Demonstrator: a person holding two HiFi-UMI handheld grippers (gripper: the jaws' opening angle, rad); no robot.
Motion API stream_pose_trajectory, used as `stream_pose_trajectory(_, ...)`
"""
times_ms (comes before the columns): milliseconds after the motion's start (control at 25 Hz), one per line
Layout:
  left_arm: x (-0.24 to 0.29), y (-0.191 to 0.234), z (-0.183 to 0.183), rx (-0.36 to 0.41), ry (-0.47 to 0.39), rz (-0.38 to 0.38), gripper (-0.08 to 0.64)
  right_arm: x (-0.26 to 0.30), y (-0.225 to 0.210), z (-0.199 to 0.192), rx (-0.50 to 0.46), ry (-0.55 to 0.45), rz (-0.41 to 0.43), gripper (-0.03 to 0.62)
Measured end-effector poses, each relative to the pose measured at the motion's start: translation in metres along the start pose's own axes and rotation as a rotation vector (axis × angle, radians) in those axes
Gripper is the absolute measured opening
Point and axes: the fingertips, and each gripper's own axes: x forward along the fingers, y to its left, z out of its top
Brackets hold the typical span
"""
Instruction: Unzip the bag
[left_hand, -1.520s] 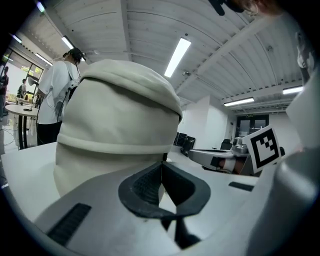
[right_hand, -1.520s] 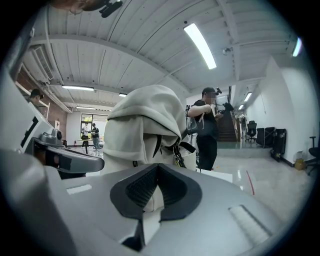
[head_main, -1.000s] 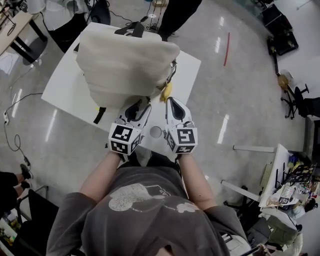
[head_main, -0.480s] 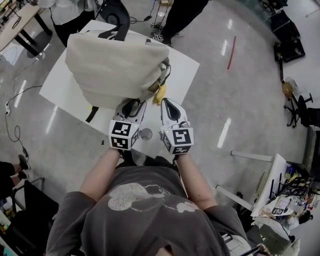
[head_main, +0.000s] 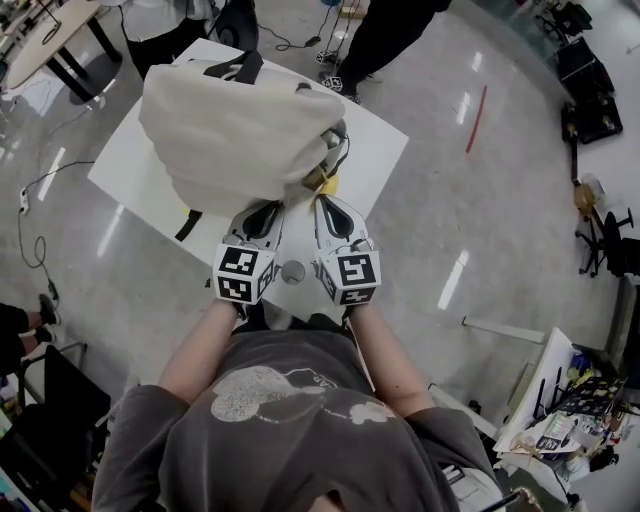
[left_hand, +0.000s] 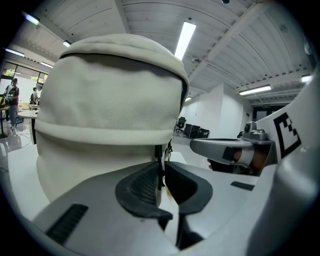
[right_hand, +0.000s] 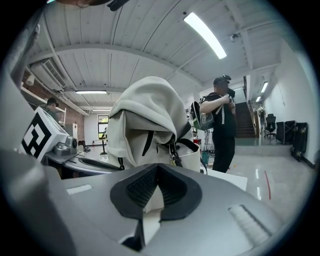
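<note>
The white counter (head_main: 372, 150) carries the cream bag (head_main: 235, 125) upright, its long axis vertical. Its carry handle is away from me and its zipper side is turned to my right. My left tongs (head_main: 266, 210) are pressed together on a thin dark cord (left_hand: 159, 171) low on the near face, I judge to steady the bag. My right tongs (head_main: 325, 204), pressed together and empty, point at the zip pulls (right_hand: 172, 157), just short of them.

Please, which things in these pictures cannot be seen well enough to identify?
Yellow object: head view, mostly hidden by bag and right claw.
Dark cord between the tips of the left claw: left gripper view, too thin to tell if zip pull.
Round object on table: head view, too small.
</note>
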Motion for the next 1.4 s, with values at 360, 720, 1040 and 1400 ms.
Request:
stream_pose_trajectory(360,-0.024,0.015,-0.003,0.026,-0.008,0.032,0.041,0.019,0.029,-0.008,-0.02,0.033,0.126,0.0)
stream_pose_trajectory(720,-0.04,0.02,0.001,0.051,-0.007,0.028,0.041,0.045,0.061,-0.015,-0.161,0.152,0.229,0.092)
stream_pose_trajectory(1040,-0.05,0.032,0.003,0.074,-0.008,0.08,0.041,0.038,0.072,-0.011,-0.211,0.128,0.258,0.023)
stream_pose_trajectory(1400,-0.053,0.048,0.013,0.107,-0.025,0.126,0.041,0.029,0.07,-0.013,-0.178,0.115,0.292,0.018)
